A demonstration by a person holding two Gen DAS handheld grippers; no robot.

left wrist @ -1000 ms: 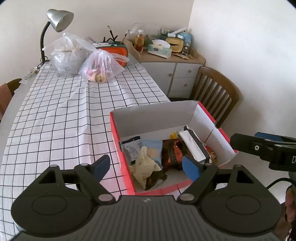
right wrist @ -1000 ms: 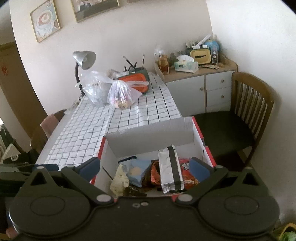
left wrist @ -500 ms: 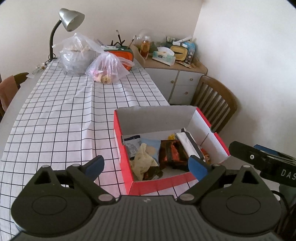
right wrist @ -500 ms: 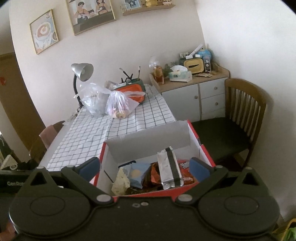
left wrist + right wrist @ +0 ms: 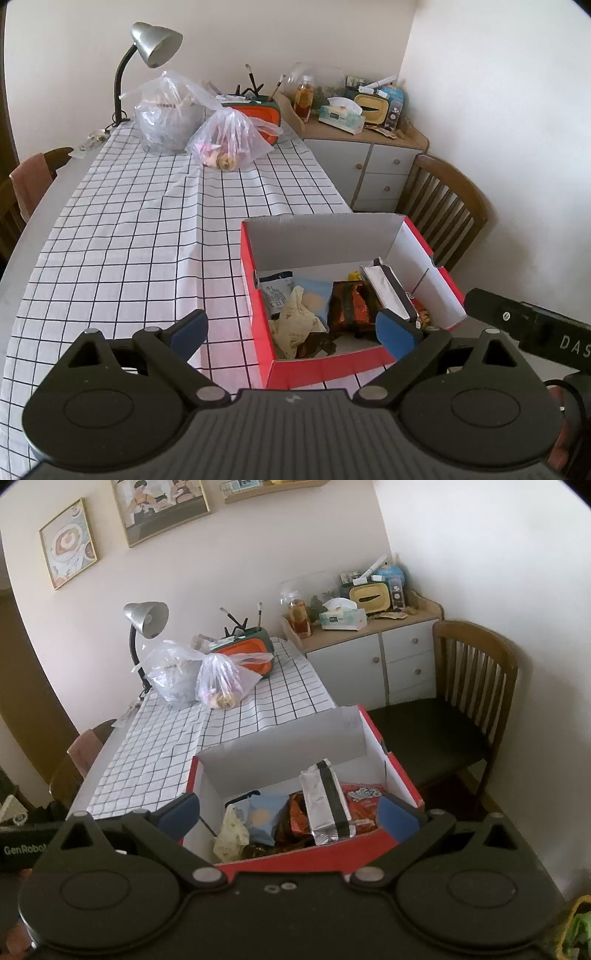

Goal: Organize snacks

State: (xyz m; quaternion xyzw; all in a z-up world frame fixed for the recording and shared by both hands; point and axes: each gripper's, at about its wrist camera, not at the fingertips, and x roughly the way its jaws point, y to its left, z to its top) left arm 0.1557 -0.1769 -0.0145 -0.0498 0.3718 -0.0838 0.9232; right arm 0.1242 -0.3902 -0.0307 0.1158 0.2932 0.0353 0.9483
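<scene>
A red cardboard box with a white inside stands at the table's near right corner; it also shows in the right wrist view. Several snack packets lie in it: a silver packet with a black band, a red packet, a blue packet, an orange-brown packet and a cream wrapper. My left gripper is open and empty, held above the box's near left side. My right gripper is open and empty, held above the box's near edge.
The table has a white checked cloth. Two clear plastic bags, an orange container and a desk lamp stand at its far end. A wooden chair and a cabinet with clutter are on the right.
Both grippers have pulled back and up from the box, so it shows smaller and farther. Both stay open and empty. The snacks have not moved.
</scene>
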